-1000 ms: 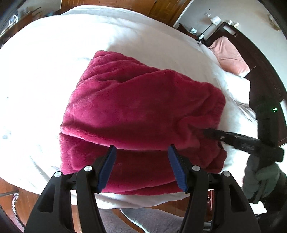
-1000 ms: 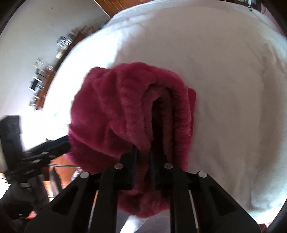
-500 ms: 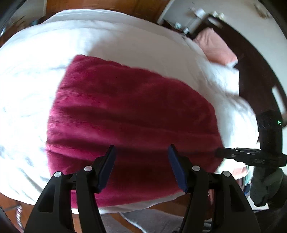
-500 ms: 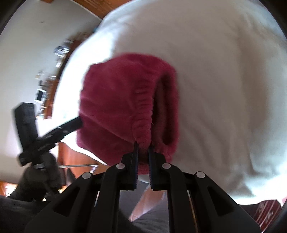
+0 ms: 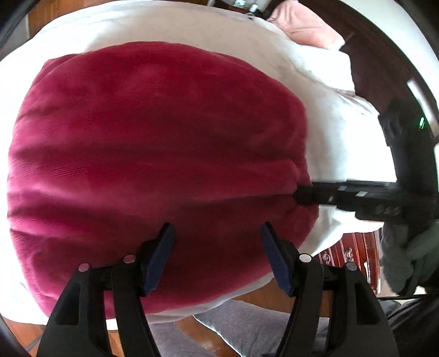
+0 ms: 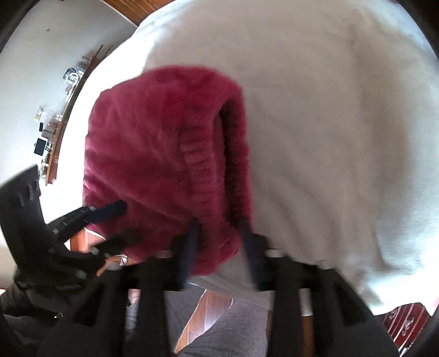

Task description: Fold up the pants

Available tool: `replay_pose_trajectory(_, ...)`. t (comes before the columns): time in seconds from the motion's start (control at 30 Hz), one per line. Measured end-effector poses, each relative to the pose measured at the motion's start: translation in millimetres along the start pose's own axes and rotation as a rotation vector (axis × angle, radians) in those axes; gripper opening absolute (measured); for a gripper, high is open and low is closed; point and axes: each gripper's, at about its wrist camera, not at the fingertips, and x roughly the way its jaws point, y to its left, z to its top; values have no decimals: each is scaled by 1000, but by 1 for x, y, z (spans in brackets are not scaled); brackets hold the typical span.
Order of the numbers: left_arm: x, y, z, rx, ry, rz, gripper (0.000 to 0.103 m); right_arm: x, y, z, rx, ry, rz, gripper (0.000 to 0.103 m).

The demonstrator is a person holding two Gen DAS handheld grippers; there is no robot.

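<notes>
A white bed cover (image 5: 323, 115) fills most of both views, its near edge hanging over a wooden floor (image 6: 211, 302). In the left wrist view a dark headboard (image 5: 365, 63) runs along the far right, with one pink pillow (image 5: 304, 24) against it. In the right wrist view a white wall (image 6: 55, 33) rises on the left, where a wooden shelf (image 6: 59, 134) carries small cluttered items too tiny to name.

One pair of pants (image 5: 153, 153), dark red and fuzzy, lies folded in a thick bundle on the cover near its front edge; the ribbed waistband (image 6: 200, 164) faces the right wrist camera.

There are two grippers. The left gripper (image 5: 218, 254) hovers over the near edge of the bundle with its blue-padded fingers spread wide, gripping nothing. The right gripper (image 6: 219, 247) is blurred by motion, its fingers apart at the waistband end, with cloth lying between them. A gloved hand (image 5: 406, 252) holds it.
</notes>
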Motion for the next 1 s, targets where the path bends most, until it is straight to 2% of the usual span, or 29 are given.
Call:
replay_pose_trajectory(0.1,-1,-10,1,30,5,-6,66,-24,1,12,27,-75,17,58)
replay_pose_trajectory(0.17,-1,-14,0,45,8,-9,66,-34,0,27,68,-120,44,59)
replay_pose_trajectory(0.37,5,-36,5,106,19,-44,66,-28,3,73,122,-159,108,59)
replay_pose_trajectory(0.43,10,-44,8,135,28,-49,66,-20,9,83,100,-144,105,51)
replay_pose_trajectory(0.47,13,-51,9,157,32,-44,66,-16,13,86,79,-143,72,32)
replay_pose_trajectory(0.5,16,-53,9,172,34,-39,66,-10,16,88,55,-138,-8,23)
replay_pose_trajectory(0.6,25,-55,8,186,45,-33,66,2,12,94,40,-150,-133,18)
replay_pose_trajectory(0.73,37,-55,8,197,54,-38,66,18,-4,95,28,-140,-220,18)
replay_pose_trajectory(0.8,43,-58,7,207,57,-34,67,35,3,96,-1,-128,-272,18)
replay_pose_trajectory(0.87,48,-60,5,221,59,-31,67,46,2,96,-19,-116,-307,18)
replay_pose_trajectory(1.0,41,-59,5,229,59,-41,67,50,2,98,-25,-110,-316,18)
